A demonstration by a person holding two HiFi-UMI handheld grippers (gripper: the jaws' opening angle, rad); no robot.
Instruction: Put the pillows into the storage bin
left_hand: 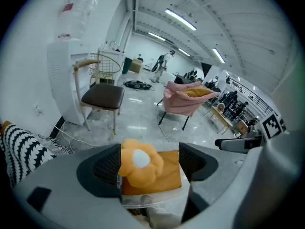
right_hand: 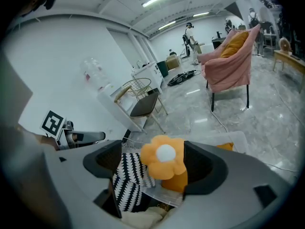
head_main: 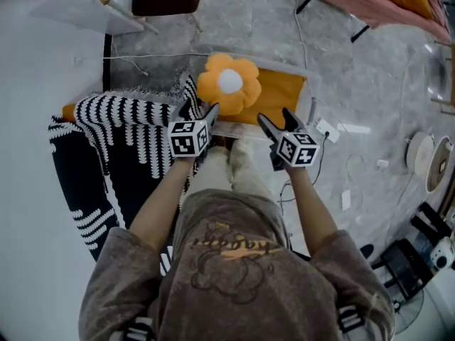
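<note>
black-and-white striped pillow (head_main: 124,112) is being left lying on a dark rug (head_main: 75,165) at the left, just beside the bin, not stowed yet. left gripper (head_main: 199,111) is being held wide open, nothing pinched. orange flower pillow (head_main: 229,82) is being seen resting at the near corner of the clear storage bin (head_main: 306,73), on top of a flat orange pillow (head_main: 281,94) inside. right gripper (head_main: 277,119) is being held wide open too, empty. pillows are probably being dealt with as light, soft and squashy, so a deep bite on a corner or a thick petal is being suggested.
</note>
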